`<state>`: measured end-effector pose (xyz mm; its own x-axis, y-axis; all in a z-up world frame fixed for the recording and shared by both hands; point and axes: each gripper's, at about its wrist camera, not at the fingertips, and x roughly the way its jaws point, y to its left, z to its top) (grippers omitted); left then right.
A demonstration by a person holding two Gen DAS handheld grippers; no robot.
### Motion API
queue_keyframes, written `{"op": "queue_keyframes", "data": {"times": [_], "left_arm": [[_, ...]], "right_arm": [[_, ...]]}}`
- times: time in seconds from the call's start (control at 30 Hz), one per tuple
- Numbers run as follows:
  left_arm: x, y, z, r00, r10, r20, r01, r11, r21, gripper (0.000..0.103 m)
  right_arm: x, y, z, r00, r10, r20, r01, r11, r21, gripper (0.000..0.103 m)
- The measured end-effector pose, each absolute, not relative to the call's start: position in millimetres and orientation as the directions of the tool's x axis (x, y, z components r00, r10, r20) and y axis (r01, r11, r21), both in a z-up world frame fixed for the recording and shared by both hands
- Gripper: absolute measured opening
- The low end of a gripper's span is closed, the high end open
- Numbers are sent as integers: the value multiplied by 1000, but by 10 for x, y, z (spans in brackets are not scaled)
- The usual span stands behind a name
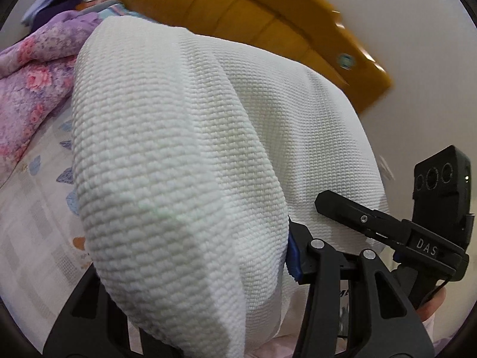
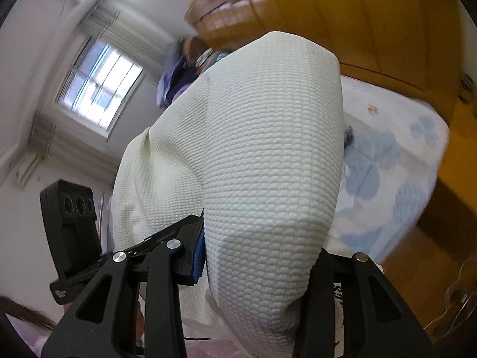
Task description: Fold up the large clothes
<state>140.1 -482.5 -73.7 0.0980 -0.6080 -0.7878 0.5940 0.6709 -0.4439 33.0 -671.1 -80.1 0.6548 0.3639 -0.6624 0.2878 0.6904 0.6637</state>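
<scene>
we pinch the white knit garment in both grippers, hoisting it toward twelve o'clock to hang flat for folding.

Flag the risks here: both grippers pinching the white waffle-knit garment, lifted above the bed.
1. The white waffle-knit garment bulges over the left gripper and the right gripper, blocking both cameras' view of where it will land.
2. It could drape onto the purple floral quilt on the floral bedsheet.
</scene>
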Motion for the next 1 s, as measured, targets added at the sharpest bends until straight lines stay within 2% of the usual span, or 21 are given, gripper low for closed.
{"op": "queue_keyframes", "data": {"times": [0.37,0.4,0.43,0.47,0.5,0.57,0.63,0.7,0.8,0.87,0.93,1.0], "left_arm": [[2500,-5552,-1170,216,-501,-838,349,841,-412,51],[2641,-5567,-1258,234,-491,-839,326,853,-407,53],[2766,-5575,-1369,247,-477,-843,308,864,-399,60],[2889,-5584,-1511,260,-446,-856,286,883,-373,75],[3042,-5600,-1730,270,-338,-902,233,931,-279,77],[3288,-5583,-2167,212,-213,-954,184,967,-176,76],[3377,-5503,-2366,188,-207,-960,149,972,-181,75],[3412,-5372,-2477,215,-191,-958,147,976,-162,75],[3542,-5651,-2537,237,-119,-964,171,982,-79,73],[3591,-5634,-2612,239,-115,-964,176,982,-73,68],[3631,-5684,-2674,245,-101,-964,171,983,-59,62],[3648,-5781,-2719,245,-91,-965,171,984,-50,54]], "right_arm": [[2233,-7750,-1232,467,576,-671,37,746,665,38],[2457,-7820,-1374,450,609,-653,1,731,683,42],[2620,-7868,-1503,436,615,-657,-1,731,683,51],[2784,-7916,-1656,424,579,-696,38,757,653,59],[2980,-7991,-1886,392,508,-767,129,795,593,60],[3199,-8070,-2333,287,444,-849,254,819,514,61],[3205,-8075,-2518,280,389,-878,288,838,463,62],[3138,-8003,-2551,344,399,-850,220,846,486,62],[3124,-7919,-2494,382,280,-881,217,899,380,62],[3131,-7958,-2532,412,314,-856,188,889,417,62],[3189,-7916,-2594,410,353,-841,156,881,446,58],[3284,-7878,-2705,394,342,-853,127,899,419,45]]}}
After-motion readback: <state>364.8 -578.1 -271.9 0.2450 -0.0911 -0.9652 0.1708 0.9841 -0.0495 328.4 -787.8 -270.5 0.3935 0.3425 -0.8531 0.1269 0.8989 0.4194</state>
